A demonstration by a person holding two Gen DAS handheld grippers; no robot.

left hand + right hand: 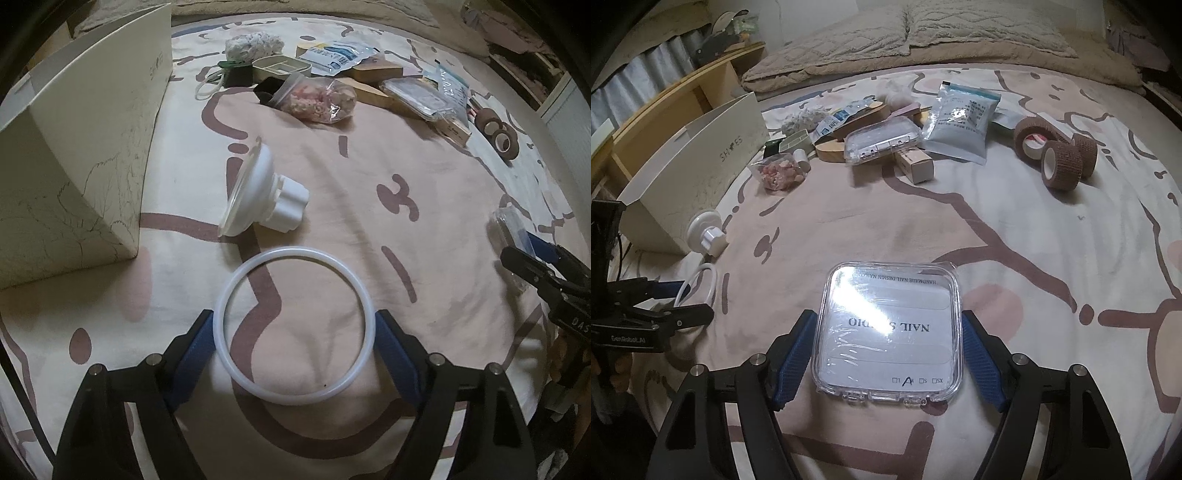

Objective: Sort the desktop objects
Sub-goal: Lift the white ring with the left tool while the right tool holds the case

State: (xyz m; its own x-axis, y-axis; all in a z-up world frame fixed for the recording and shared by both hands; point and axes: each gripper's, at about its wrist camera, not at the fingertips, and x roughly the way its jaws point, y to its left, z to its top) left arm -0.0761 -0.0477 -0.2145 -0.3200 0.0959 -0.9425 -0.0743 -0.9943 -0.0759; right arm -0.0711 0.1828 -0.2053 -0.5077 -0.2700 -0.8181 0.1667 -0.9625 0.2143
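On the bed (1052, 258), left tongs (295, 325) pinching a thin white ring (295, 326) may buckle it, while right tongs (888, 332) clamping a clear nail case (888, 332) risk slipping.

We see dim, warm indoor light in both views. Strong fisheye curvature bends the edges, and black vignetting fills the corners. In the right wrist view, a bright diagonal glare streak crosses the clear plastic case (886, 332) at lower centre, washing out part of its print. In the left wrist view, the right edge is smeared with blur; shadows are soft.
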